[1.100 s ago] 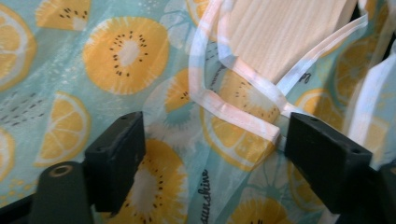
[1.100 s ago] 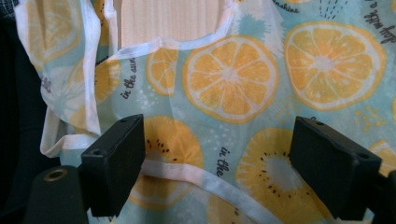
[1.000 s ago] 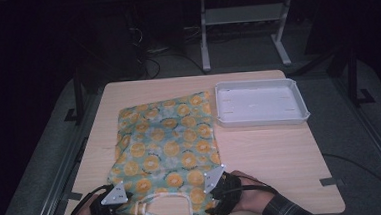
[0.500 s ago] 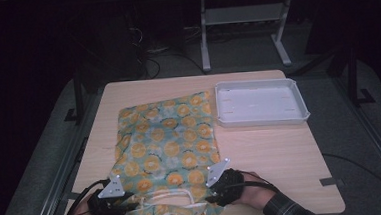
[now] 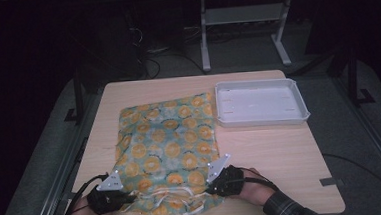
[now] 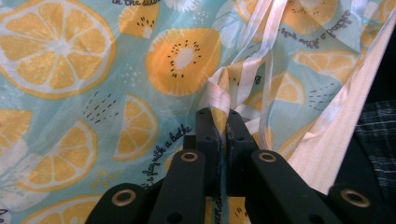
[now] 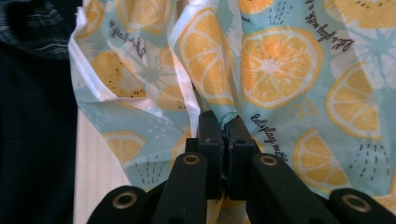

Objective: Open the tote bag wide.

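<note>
Pinching the near hem of the citrus-print cloth (image 6: 93,84), the left gripper (image 6: 217,114) has just drawn its jaws together, with a fold of fabric and a strand of white ribbon trim (image 6: 261,56) caught between them. The right gripper (image 7: 219,119) has closed the same way within the last moment and now clamps a puckered fold of that cloth (image 7: 280,60) at its own side of the hem. In the high view the left gripper (image 5: 126,195) and right gripper (image 5: 214,185) sit at the two near corners, where a second ago both stood spread over the fabric. The cloth (image 5: 165,144) lies flat on the wooden table (image 5: 271,152), its near edge bunched with white ties between the hands, its far edge just beside the empty white tray (image 5: 261,103).

With both corners now gripped, the cloth looks ready to be lifted or folded away from the person; the hold on the thin fabric seems secure, though the loose ties could trail or snag.
</note>
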`<state>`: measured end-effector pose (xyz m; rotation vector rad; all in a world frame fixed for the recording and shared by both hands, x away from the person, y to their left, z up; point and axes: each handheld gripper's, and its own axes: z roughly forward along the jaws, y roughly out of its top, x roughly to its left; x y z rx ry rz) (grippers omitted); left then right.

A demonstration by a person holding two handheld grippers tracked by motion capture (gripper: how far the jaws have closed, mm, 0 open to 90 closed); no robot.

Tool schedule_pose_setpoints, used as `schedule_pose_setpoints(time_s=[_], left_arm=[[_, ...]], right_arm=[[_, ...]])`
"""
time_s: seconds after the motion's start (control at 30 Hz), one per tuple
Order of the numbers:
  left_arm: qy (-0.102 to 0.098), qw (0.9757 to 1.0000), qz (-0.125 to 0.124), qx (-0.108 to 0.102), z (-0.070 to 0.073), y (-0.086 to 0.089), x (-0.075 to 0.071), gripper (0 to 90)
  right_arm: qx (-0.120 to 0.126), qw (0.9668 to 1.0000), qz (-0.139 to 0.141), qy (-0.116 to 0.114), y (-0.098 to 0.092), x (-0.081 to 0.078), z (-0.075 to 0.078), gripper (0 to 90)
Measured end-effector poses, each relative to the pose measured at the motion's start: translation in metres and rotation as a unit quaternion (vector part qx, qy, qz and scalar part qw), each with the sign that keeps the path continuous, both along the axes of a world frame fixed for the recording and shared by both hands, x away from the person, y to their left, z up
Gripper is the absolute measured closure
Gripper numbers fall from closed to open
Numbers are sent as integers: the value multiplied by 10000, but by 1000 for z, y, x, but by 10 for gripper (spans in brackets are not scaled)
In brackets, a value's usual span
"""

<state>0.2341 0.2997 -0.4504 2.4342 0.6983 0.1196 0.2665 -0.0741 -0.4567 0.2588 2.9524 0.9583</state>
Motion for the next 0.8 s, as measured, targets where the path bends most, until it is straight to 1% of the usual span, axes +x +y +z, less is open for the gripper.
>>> schedule_pose_setpoints(time_s=[0.03, 0.07, 0.1, 0.13, 0.2, 0.23, 0.27, 0.3, 0.33, 0.37, 0.4, 0.43, 0.47, 0.5, 0.53, 0.57, 0.6, 0.63, 0.67, 0.73, 0.77, 0.8], left_arm=[[58, 10000, -17, -28, 0, 1, 0, 875], [58, 10000, -17, -28, 0, 1, 0, 878], [94, 9999, -57, 14, 1, 1, -2, 879], [94, 9999, -57, 14, 1, 1, -2, 881], [69, 9999, -128, 2, 3, 2, -3, 882], [100, 9999, -103, -80, 3, 2, -4, 884], [93, 9997, -149, -160, 7, 4, -5, 884], [93, 9995, -118, -266, 9, 5, -6, 884], [67, 9993, -116, -351, 11, 6, -7, 884], [28, 9992, -162, -356, 14, 8, -7, 884], [28, 9992, -162, -356, 14, 8, -7, 884], [-42, 9985, -114, -537, 19, 8, -9, 885], [-90, 9982, -129, -577, 22, 8, -9, 885], [-90, 9982, -129, -577, 22, 8, -9, 885], [-136, 9978, -121, -636, 25, 8, -8, 885], [-162, 9977, -133, -644, 27, 8, -8, 885], [-213, 9973, -125, -696, 30, 7, -6, 885], [-308, 9966, -121, -752, 36, 7, -3, 886], [-308, 9966, -121, -752, 36, 7, -3, 886], [-427, 9954, -120, -844, 45, 7, 2, 886], [-427, 9954, -120, -844, 45, 7, 2, 886], [-491, 9946, -105, -913, 51, 7, 4, 886]], right_arm=[[-6, 10000, 33, 40, 0, 0, 0, 875], [-16, 10000, 61, 68, 0, -1, 0, 877], [-20, 9999, 87, 97, 1, -2, 1, 878], [-20, 9999, 87, 97, 1, -2, 1, 878], [-51, 9997, 192, 106, 2, -5, 2, 881], [-28, 9997, 203, 121, 2, -6, 2, 882], [9, 9997, 215, 129, 1, -6, 3, 882], [34, 9997, 211, 127, 1, -7, 5, 882], [92, 9997, 202, 116, 0, -7, 7, 882], [148, 9996, 193, 115, -2, -7, 9, 882], [214, 9996, 160, 113, -4, -7, 12, 882], [277, 9995, 149, 93, -6, -7, 14, 883], [341, 9993, 129, 79, -8, -6, 17, 882], [416, 9991, 109, 44, -9, -5, 20, 883], [416, 9991, 109, 44, -9, -5, 20, 883], [457, 9989, 84, 27, -11, -3, 22, 883], [487, 9988, 52, 1, -12, -2, 24, 883], [557, 9984, -8, -55, -15, 1, 29, 883], [590, 9982, -17, -87, -16, 3, 31, 884], [646, 9978, -67, -142, -18, 6, 35, 884], [646, 9978, -67, -142, -18, 6, 35, 884], [726, 9971, -116, -207, -20, 9, 41, 884]])
